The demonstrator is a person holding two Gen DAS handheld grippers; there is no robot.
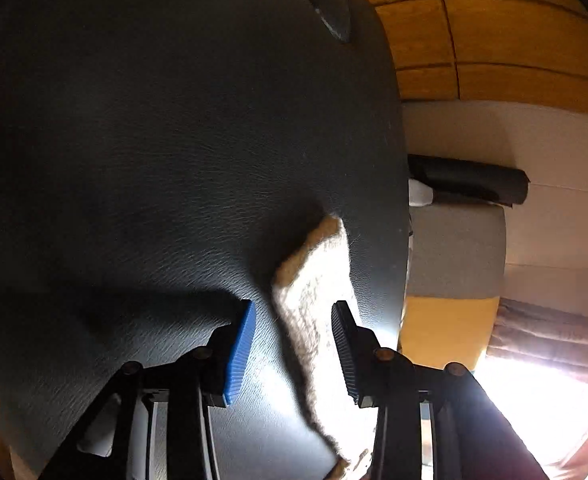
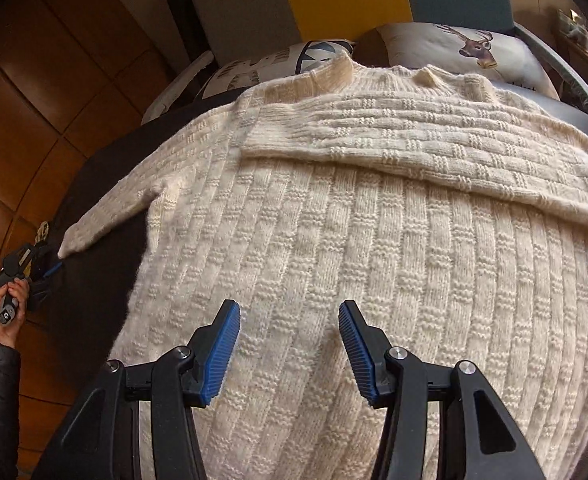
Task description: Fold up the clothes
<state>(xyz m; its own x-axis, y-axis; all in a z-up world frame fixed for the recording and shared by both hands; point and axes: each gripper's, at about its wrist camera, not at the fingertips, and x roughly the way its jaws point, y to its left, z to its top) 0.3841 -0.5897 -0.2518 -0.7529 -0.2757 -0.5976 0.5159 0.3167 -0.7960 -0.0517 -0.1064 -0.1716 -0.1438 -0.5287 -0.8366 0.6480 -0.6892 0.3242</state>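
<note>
**Take the cuff squarely before you fold the sleeve in**

Your left gripper (image 1: 294,346) is spread wide, the sleeve cuff (image 1: 314,280) lying between its pads, ungrasped. Close low on the cuff edge. Your right gripper (image 2: 289,350) hovers released over the cream sweater (image 2: 374,240), spread on the dark surface (image 1: 153,140), its other sleeve (image 2: 414,148) already crossing the chest.

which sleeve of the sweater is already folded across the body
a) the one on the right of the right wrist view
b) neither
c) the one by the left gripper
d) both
a: that sleeve lies across the sweater; the other sleeve stretches out to the open left gripper.
</note>
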